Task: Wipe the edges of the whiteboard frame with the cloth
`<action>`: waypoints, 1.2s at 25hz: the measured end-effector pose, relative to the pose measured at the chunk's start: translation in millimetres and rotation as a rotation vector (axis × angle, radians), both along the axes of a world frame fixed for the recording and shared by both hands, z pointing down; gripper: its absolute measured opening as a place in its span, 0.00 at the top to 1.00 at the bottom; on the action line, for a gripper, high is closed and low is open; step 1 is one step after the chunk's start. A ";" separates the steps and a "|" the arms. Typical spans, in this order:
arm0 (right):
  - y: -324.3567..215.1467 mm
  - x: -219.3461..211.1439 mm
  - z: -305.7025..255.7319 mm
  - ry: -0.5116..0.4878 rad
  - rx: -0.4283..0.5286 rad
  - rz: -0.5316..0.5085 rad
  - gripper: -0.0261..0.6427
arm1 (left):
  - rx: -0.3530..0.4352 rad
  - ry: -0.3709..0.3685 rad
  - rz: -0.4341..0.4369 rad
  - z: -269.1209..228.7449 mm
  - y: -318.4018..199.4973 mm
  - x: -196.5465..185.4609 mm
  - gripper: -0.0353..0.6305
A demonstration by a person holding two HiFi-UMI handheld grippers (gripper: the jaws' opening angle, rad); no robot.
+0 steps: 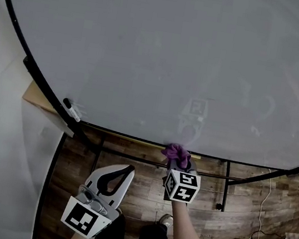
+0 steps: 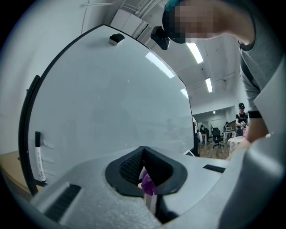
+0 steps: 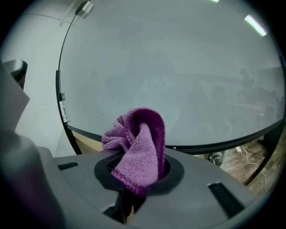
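The whiteboard (image 1: 166, 51) fills most of what I see from the head view, a wide pale sheet with faint smears, ringed by its thin black frame (image 1: 135, 138). Below it lies the wooden floor (image 1: 145, 183), with the board's dark stand bars crossing over it. My right gripper (image 1: 179, 163) reaches up towards the bottom run of the frame, its jaws clamped tight on the purple cloth (image 1: 177, 152). In the right gripper view the cloth (image 3: 140, 150) bulges out of the jaws in a folded loop, with the frame's lower edge running just behind it. From above, the cloth sits right at that bottom edge, but I cannot tell whether it presses on it. My left gripper (image 1: 129, 169) hangs lower and to the left, well apart from the board, its jaws brought together at the tips and gripping nothing. A marker (image 1: 72, 110) rests by the lower left stretch of the frame.
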State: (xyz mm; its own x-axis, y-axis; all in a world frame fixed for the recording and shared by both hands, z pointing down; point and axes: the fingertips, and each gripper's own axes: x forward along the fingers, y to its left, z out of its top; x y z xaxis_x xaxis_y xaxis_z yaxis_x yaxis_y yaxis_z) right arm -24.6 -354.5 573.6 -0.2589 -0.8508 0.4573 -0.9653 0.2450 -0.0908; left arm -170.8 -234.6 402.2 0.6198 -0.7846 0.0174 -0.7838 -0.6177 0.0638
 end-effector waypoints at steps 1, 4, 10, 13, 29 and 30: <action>-0.2 1.3 -0.1 0.000 0.000 -0.012 0.87 | -0.001 0.000 -0.008 -0.3 0.4 3.6 0.92; 0.6 8.2 -0.4 -0.002 0.002 -0.028 0.87 | -0.002 0.001 -0.025 -0.5 2.1 14.8 0.92; 1.8 34.1 -1.7 -0.004 0.000 -0.023 0.87 | -0.010 -0.001 -0.036 1.0 2.9 38.7 0.92; 4.9 55.2 1.2 0.005 -0.005 0.017 0.87 | -0.007 0.005 -0.033 2.0 3.3 50.1 0.92; 5.4 146.8 -1.0 0.019 -0.004 0.098 0.87 | 0.015 -0.006 0.000 -2.7 1.4 116.6 0.92; 5.9 148.6 -1.9 0.018 -0.001 0.090 0.87 | 0.011 -0.008 0.002 -2.8 1.9 121.5 0.92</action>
